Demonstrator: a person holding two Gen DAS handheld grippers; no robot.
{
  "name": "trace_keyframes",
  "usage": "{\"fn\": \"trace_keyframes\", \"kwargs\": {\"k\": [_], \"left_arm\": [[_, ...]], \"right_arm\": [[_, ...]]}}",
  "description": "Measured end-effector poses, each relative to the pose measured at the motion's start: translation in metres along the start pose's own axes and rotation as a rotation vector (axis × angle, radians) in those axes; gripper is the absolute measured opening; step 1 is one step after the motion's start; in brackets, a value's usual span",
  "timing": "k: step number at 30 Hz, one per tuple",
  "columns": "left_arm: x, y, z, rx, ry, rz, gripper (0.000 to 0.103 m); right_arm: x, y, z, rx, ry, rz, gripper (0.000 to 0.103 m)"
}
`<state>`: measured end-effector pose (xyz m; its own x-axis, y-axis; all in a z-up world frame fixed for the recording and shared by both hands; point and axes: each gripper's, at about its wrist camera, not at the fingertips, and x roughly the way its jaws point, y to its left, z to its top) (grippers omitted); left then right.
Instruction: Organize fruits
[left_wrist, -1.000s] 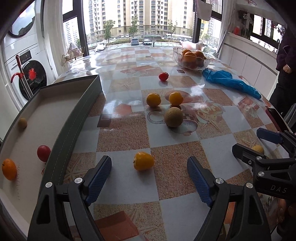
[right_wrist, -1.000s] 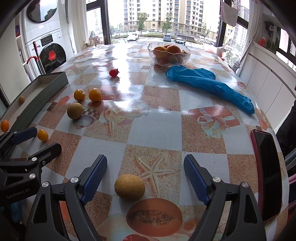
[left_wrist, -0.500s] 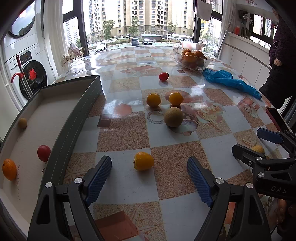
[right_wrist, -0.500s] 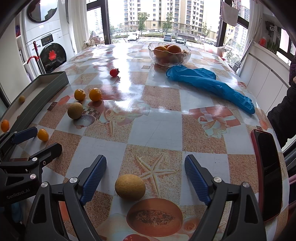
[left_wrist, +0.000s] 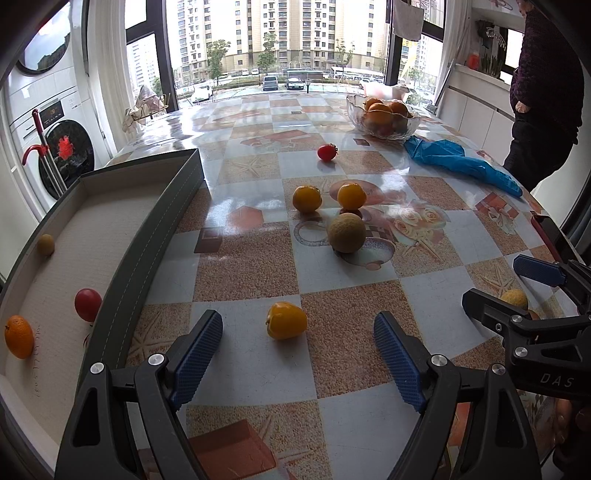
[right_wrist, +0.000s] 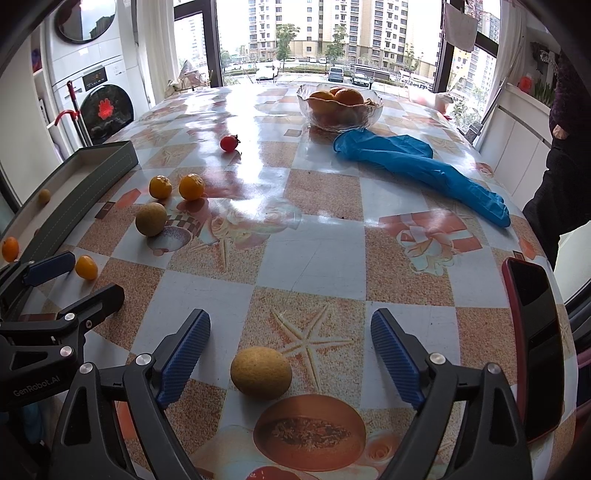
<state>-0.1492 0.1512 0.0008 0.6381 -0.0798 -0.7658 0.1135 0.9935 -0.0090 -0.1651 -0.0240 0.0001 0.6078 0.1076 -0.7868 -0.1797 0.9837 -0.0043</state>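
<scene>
Fruit lies scattered over our checkered table (right_wrist: 314, 254). Our left gripper (left_wrist: 297, 347) hangs low over the near edge with its blue pads wide apart and nothing between them but a yellow pepper (left_wrist: 286, 320), which sits on the cloth just ahead of the tips, touching neither pad. Our right gripper (right_wrist: 290, 341) is spread just as wide, holding nothing — a tan melon (right_wrist: 261, 372) rests on the table between its fingers, clear of both. Left of the left gripper stands the grey tray (left_wrist: 147, 236), and in it we see an orange (left_wrist: 18, 341) at the near end, a red fruit (left_wrist: 88, 304) close against the right wall, and a small tan fruit (left_wrist: 45, 244) farther along the left wall. Farther out on the table a second, larger melon (left_wrist: 346, 232) sits just in front of two yellow-orange fruits (left_wrist: 306, 198), side by side and slightly apart. Beyond them a lone tomato (left_wrist: 327, 152) lies by itself. At the far right a glass bowl (right_wrist: 340, 110) holds oranges, with a blue glove (right_wrist: 417, 166) stretched out beside it toward the right edge. A phone (right_wrist: 532, 332) in a red case lies at the near right — just outside the right gripper.
</scene>
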Motion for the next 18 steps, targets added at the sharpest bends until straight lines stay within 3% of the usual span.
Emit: {"fn": "trace_keyframes", "kwargs": {"k": [8,9,11,18], "left_arm": [[0.0002,-0.0003,-0.0001,0.0,0.0,0.001,0.085],[0.0002,-0.0004,-0.0001,0.0,0.0,0.002,0.088],[0.0036,0.0016,0.0012,-0.004,0.035,0.003,0.103],[0.0034,0.0029,-0.0004,-0.005,0.035,0.003,0.103]], "right_arm": [[0.0003,-0.0002,0.0001,0.0,0.0,0.001,0.091],[0.0003,-0.0003,0.0002,0.0,0.0,0.001,0.091],[0.0003,-0.0002,0.0001,0.0,0.0,0.001,0.091],[0.0004,-0.0003,0.0001,0.0,0.0,0.001,0.091]]}}
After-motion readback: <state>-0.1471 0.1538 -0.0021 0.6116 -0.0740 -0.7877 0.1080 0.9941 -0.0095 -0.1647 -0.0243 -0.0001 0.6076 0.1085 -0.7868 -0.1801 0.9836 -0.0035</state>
